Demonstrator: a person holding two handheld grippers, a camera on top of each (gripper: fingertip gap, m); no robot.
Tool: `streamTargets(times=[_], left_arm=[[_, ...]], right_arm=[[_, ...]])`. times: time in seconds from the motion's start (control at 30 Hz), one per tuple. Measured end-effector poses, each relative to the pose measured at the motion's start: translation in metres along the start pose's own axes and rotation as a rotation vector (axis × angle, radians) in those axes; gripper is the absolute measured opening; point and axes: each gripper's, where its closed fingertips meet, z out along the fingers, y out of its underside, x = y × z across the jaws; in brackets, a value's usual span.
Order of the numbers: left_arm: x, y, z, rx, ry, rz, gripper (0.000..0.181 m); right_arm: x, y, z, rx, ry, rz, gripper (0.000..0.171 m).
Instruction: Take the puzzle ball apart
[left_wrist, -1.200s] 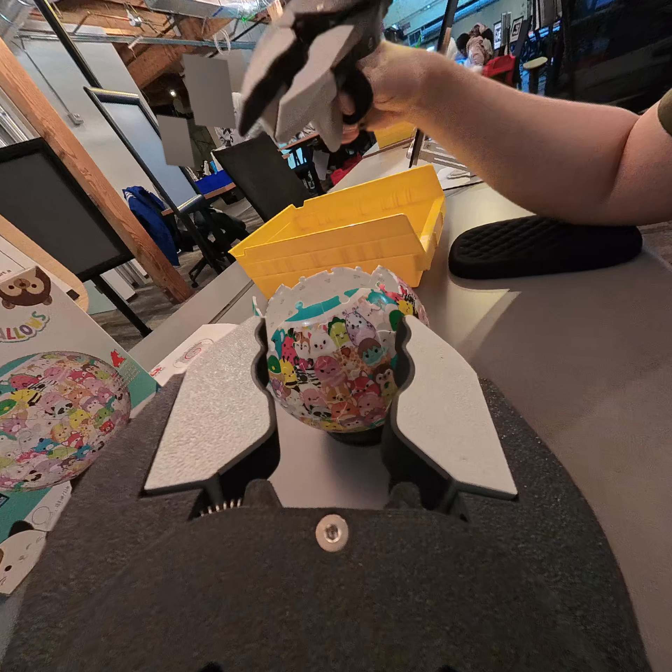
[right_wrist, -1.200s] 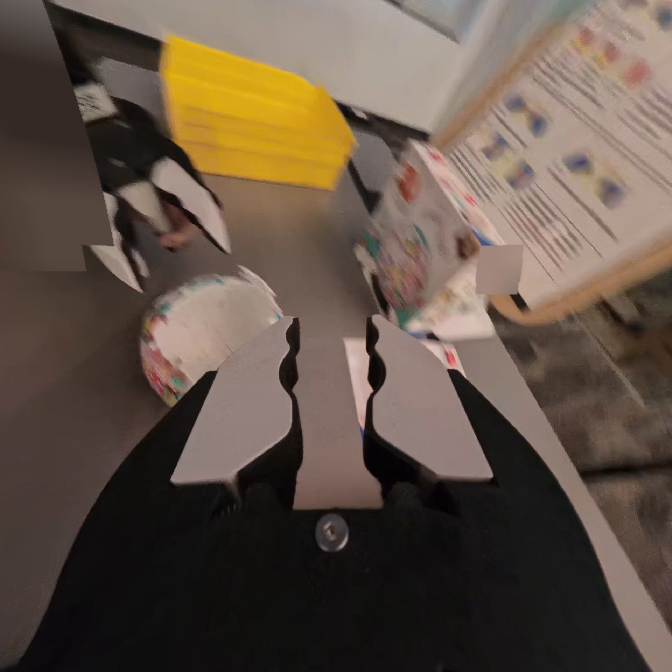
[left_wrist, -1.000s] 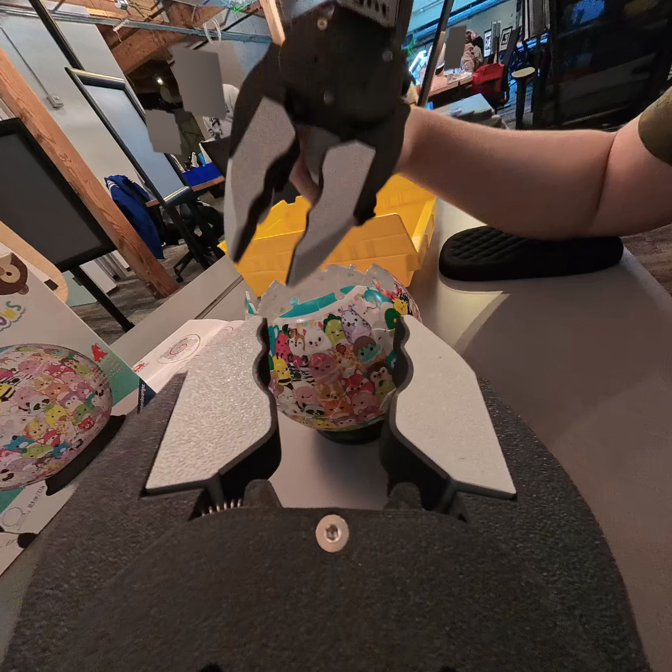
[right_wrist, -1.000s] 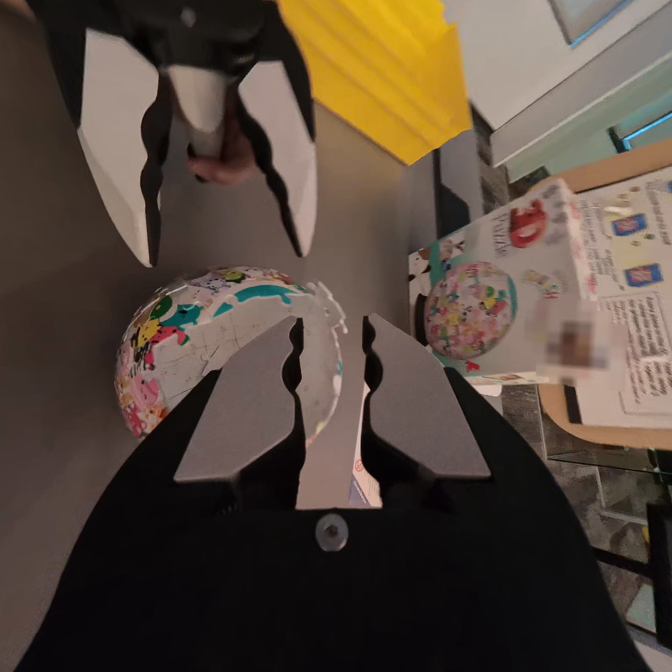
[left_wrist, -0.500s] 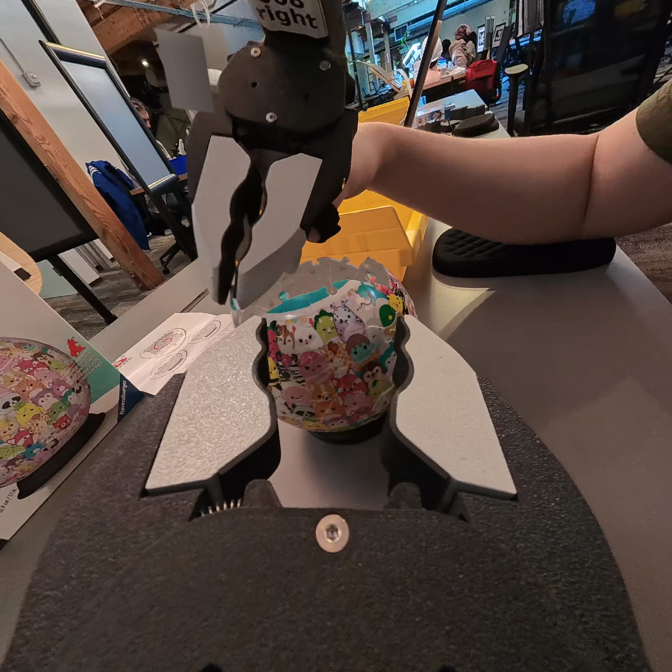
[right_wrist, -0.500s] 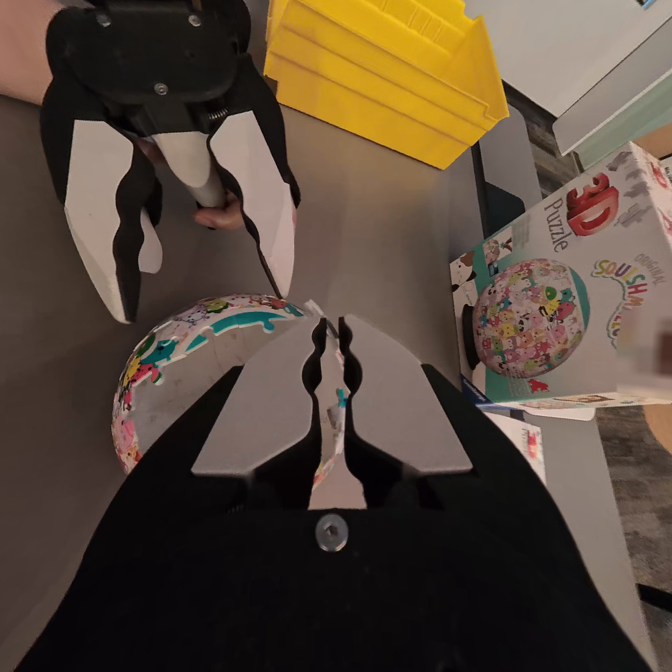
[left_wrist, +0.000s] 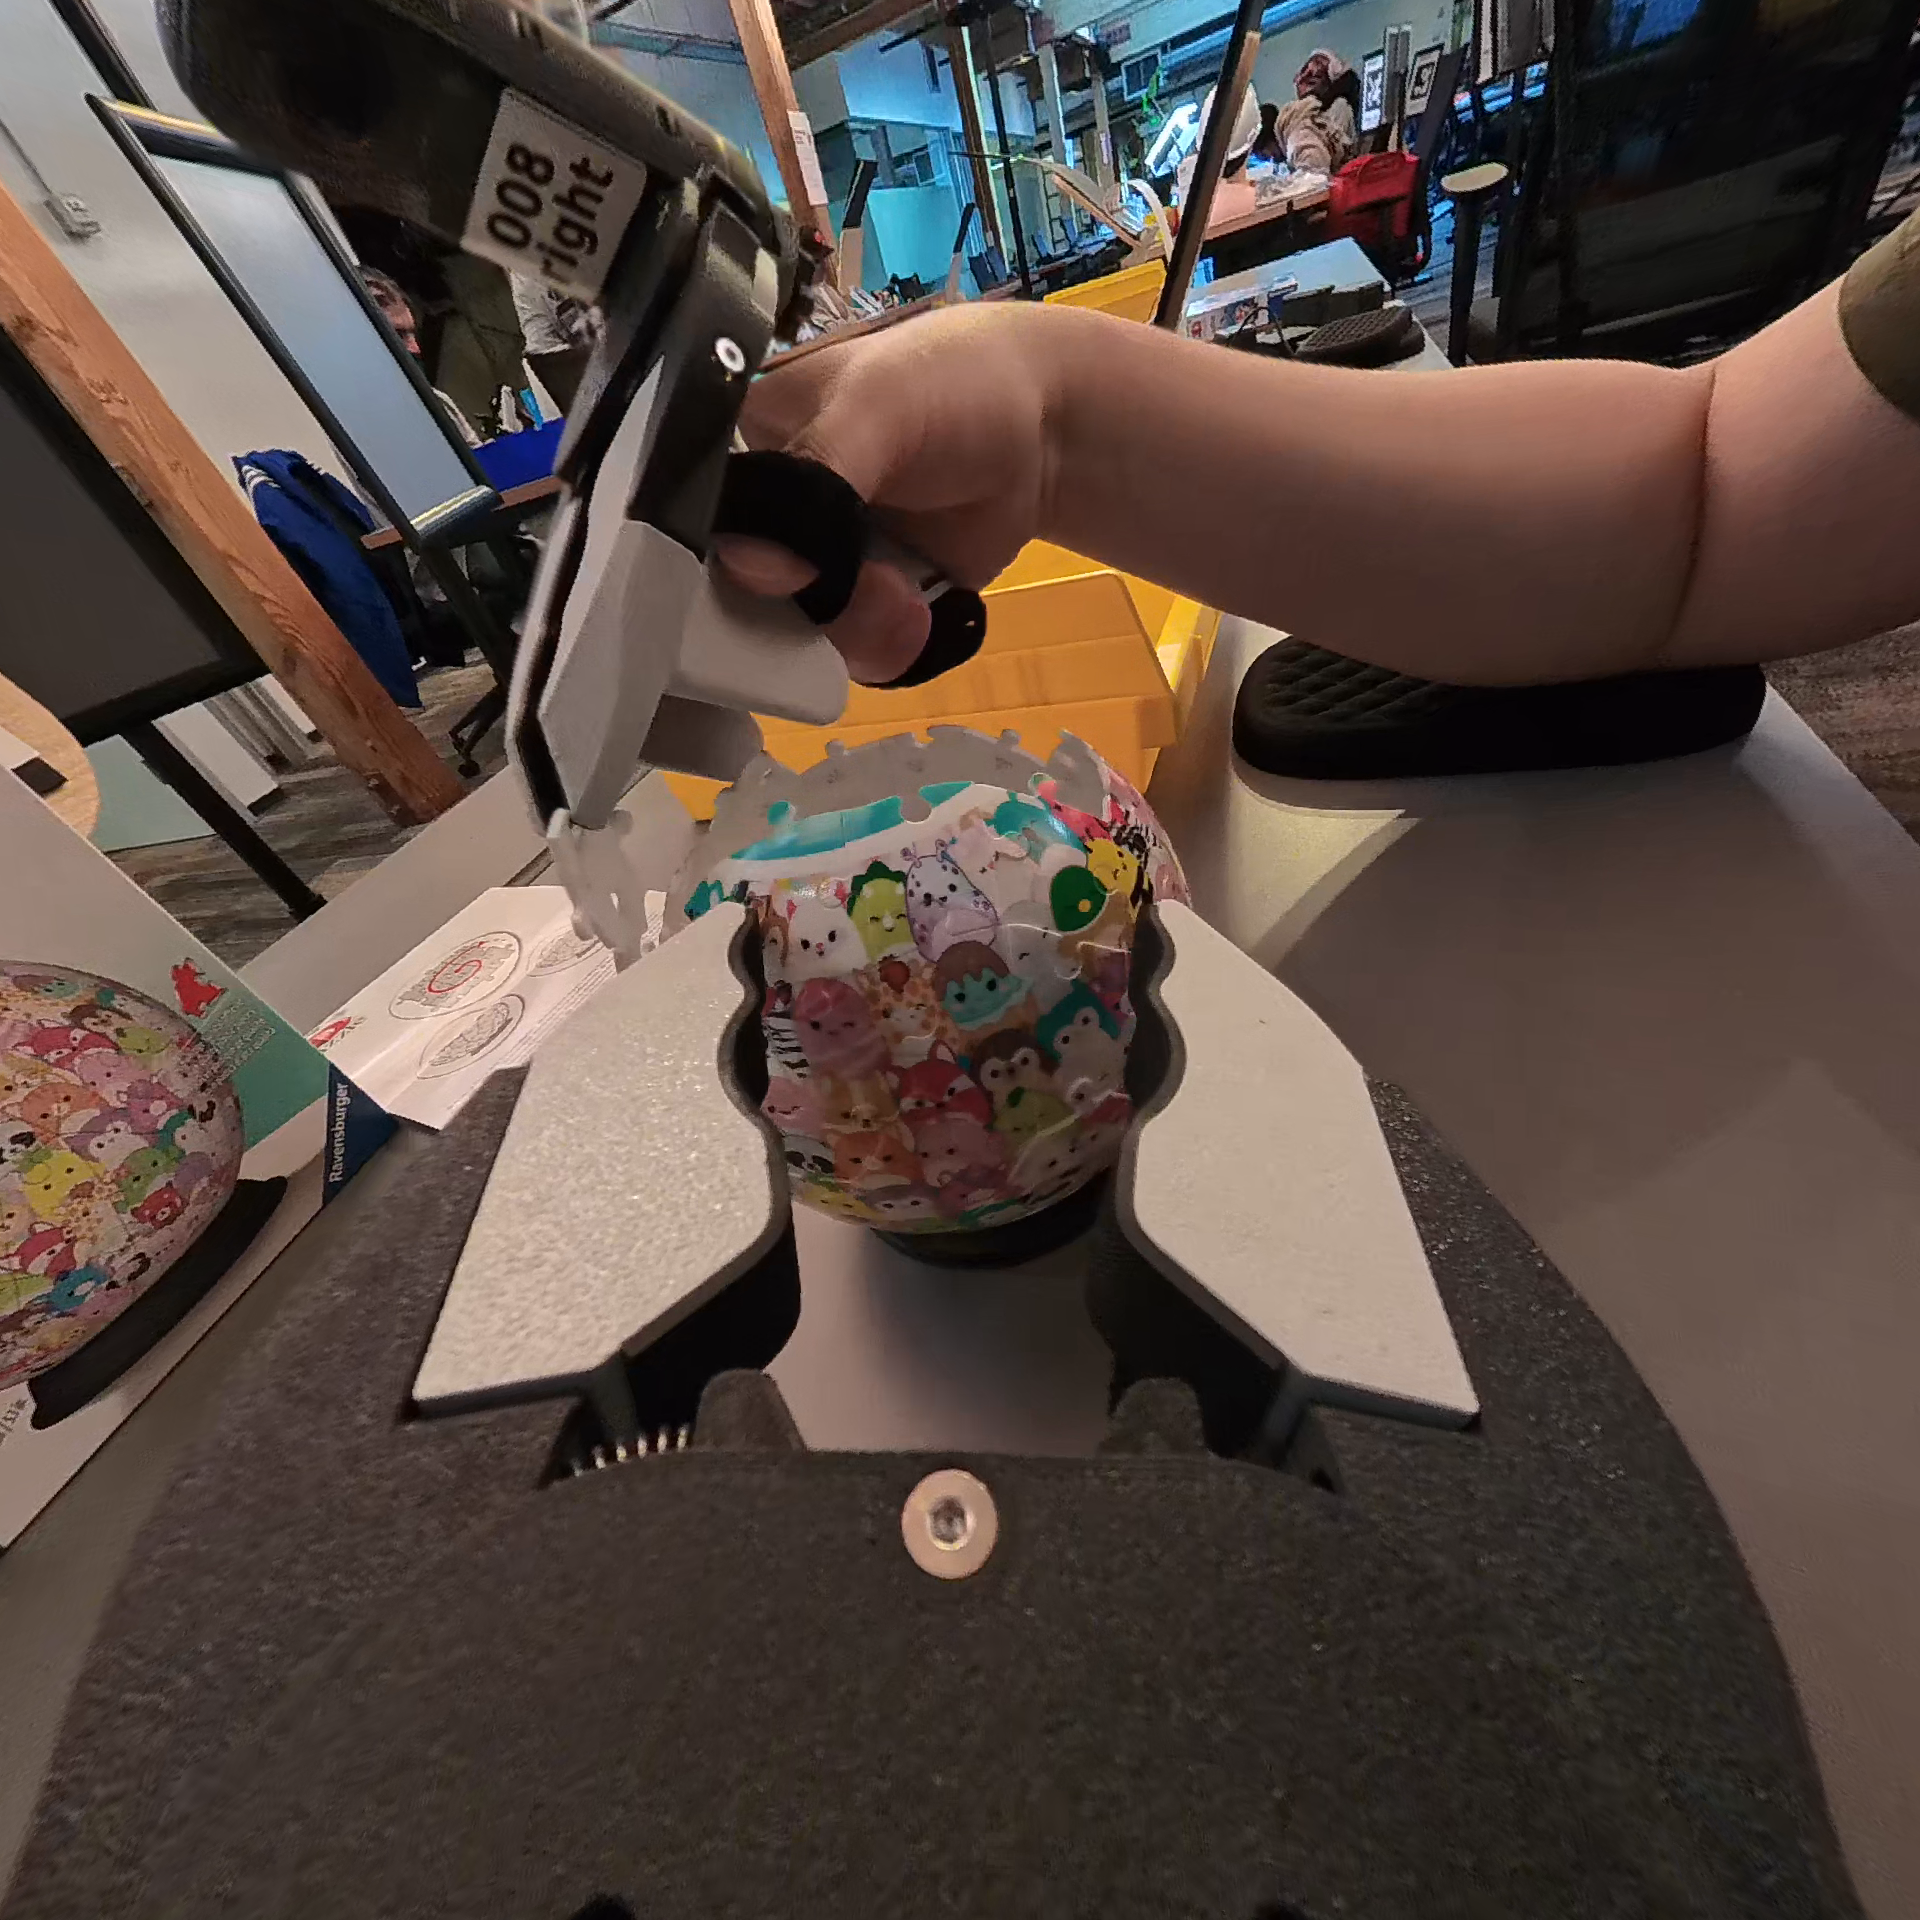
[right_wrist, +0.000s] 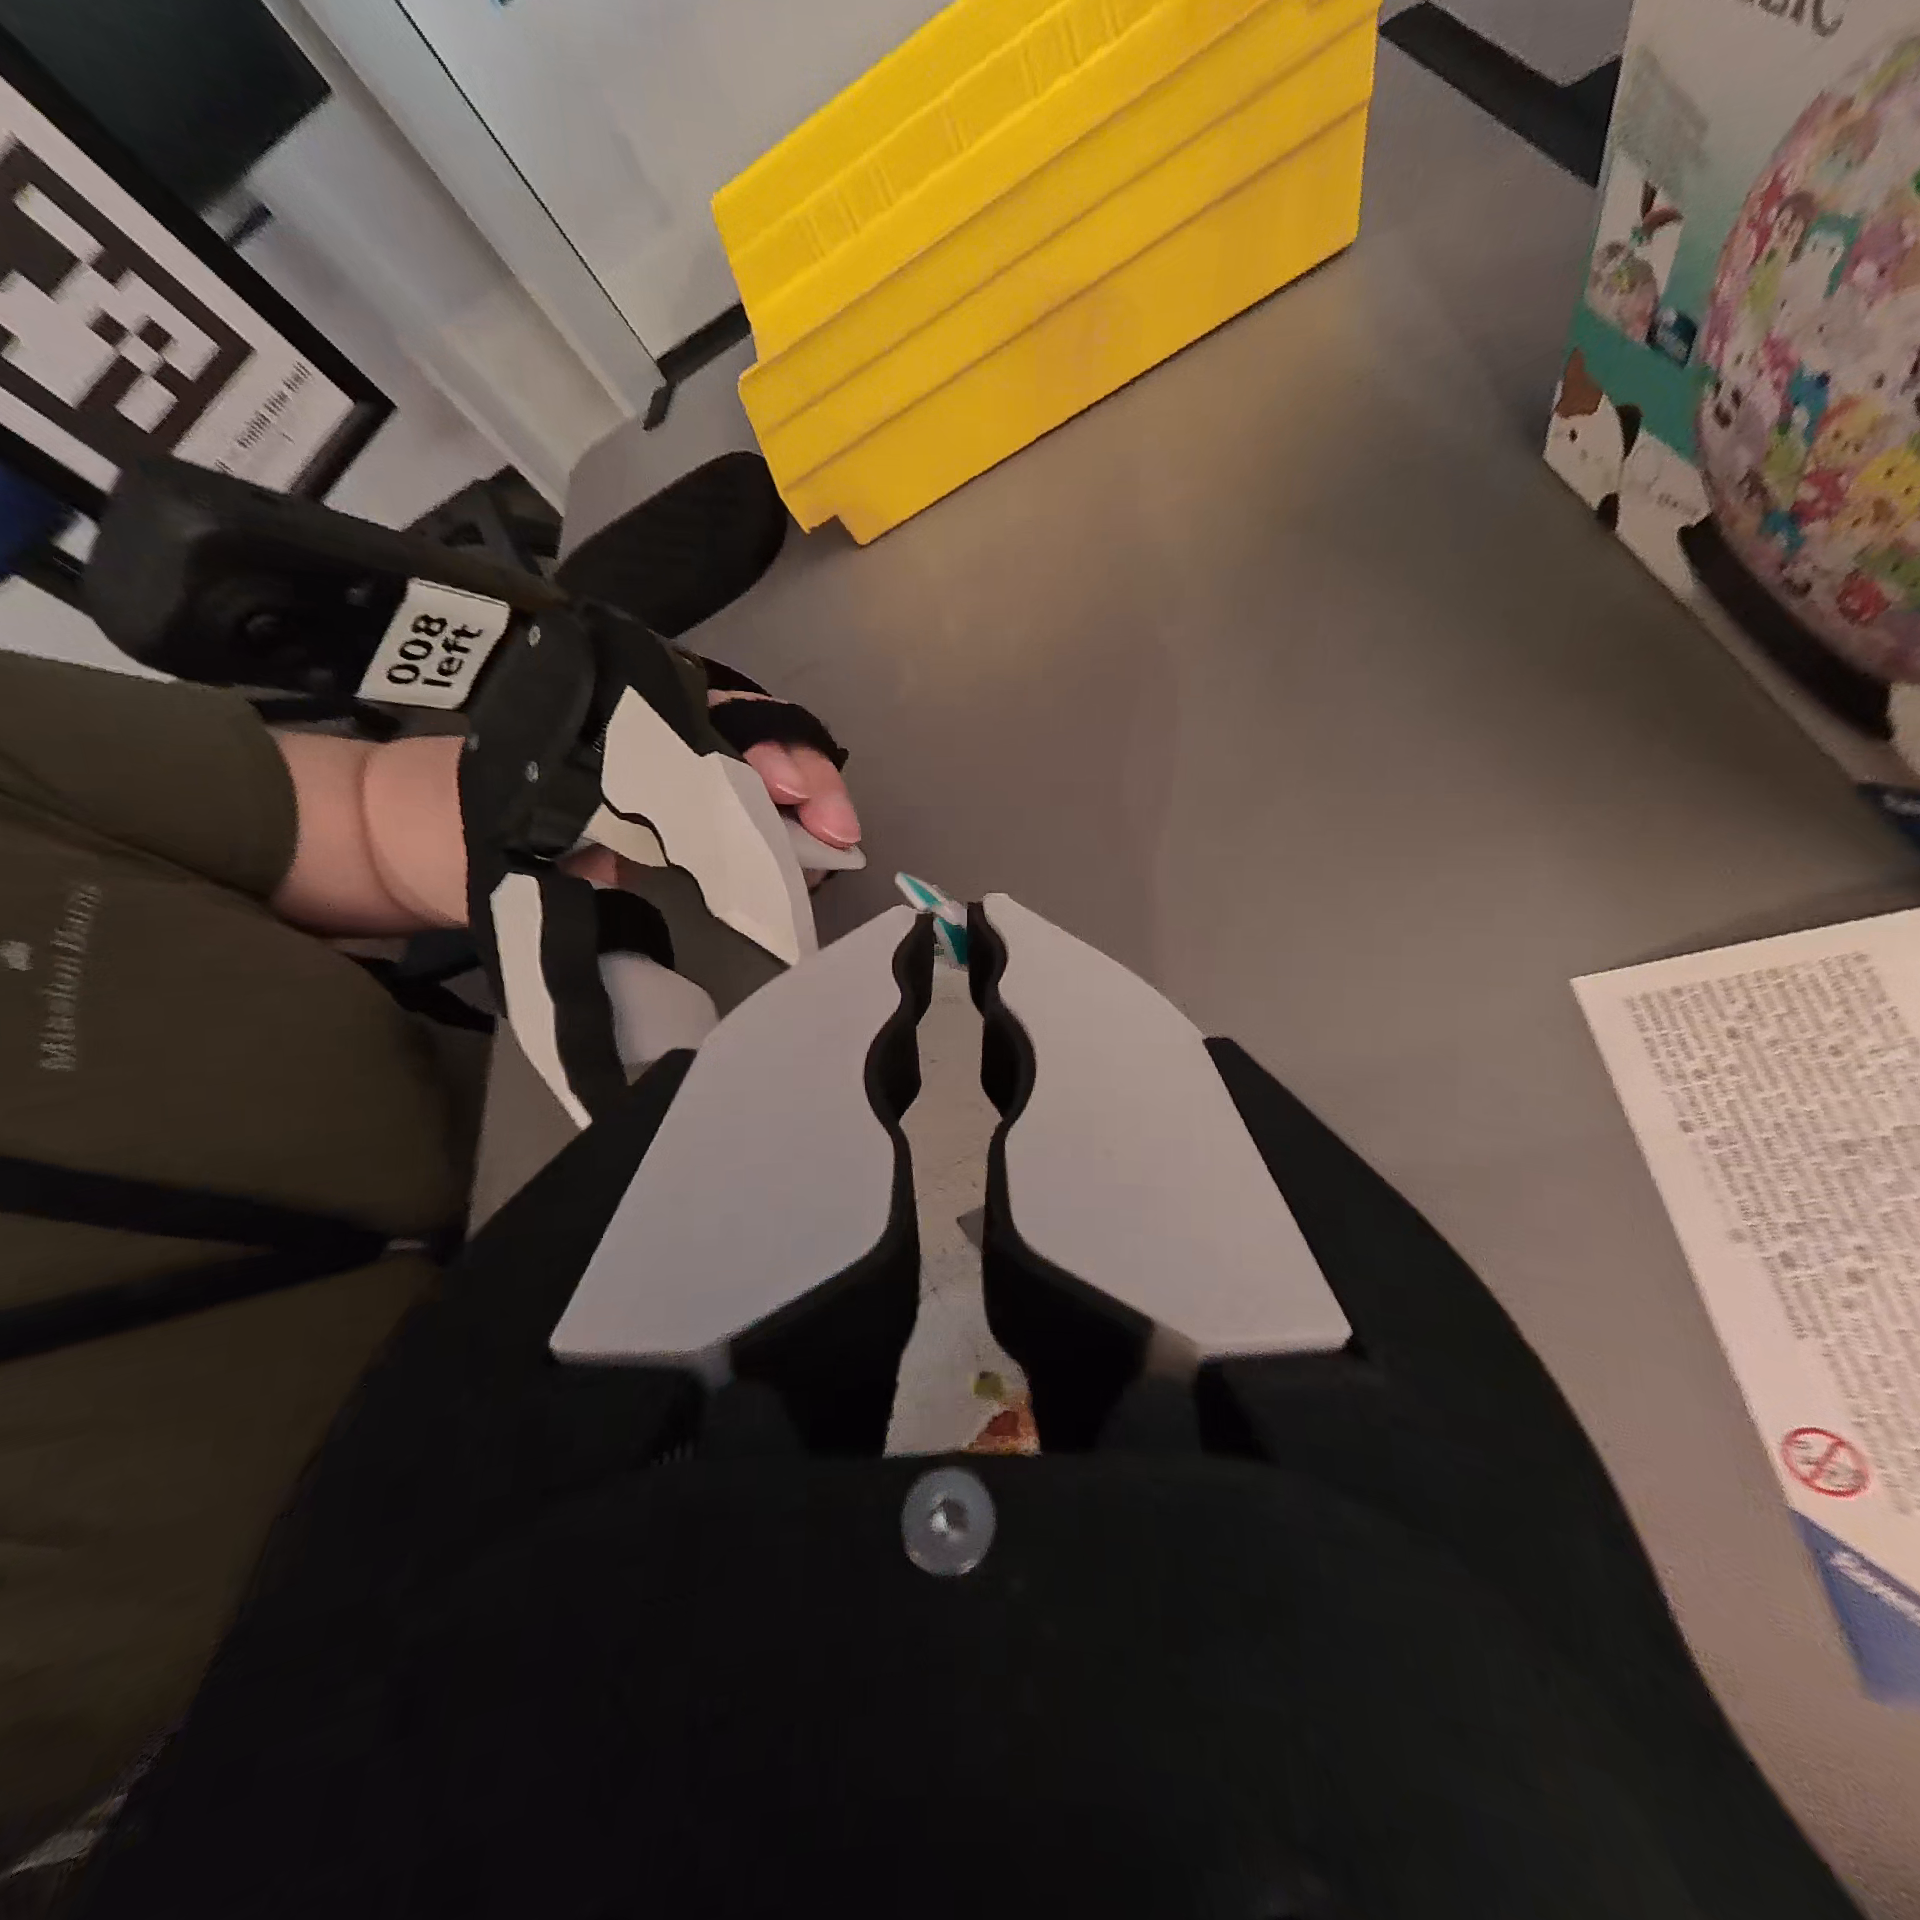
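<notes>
My left hand-held gripper (left_wrist: 951, 1049) clamps the puzzle ball (left_wrist: 951, 997) on the bench (left_wrist: 1558, 987). My right hand-held gripper (left_wrist: 582, 821), up and left of it, pinches a loosened piece (left_wrist: 608, 883), which I judge should pull leftward.

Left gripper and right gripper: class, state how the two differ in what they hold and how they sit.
1. The left gripper clasps the puzzle ball by its sides; the right gripper pinches a strip of pieces.
2. The left gripper's jaws stand wide apart; the right gripper's are almost closed.
3. The left sits level beside the ball; the right hangs above, pointing down.

Both have grey fingers.
</notes>
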Motion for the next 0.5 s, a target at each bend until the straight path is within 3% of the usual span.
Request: streamTargets(times=[0.5], left_arm=[[-0.029, -0.008, -0.014, 0.071, -0.098, -0.086, 0.067]], right_arm=[[0.025, -0.014, -0.007, 0.159, 0.042, 0.183, 0.006]])
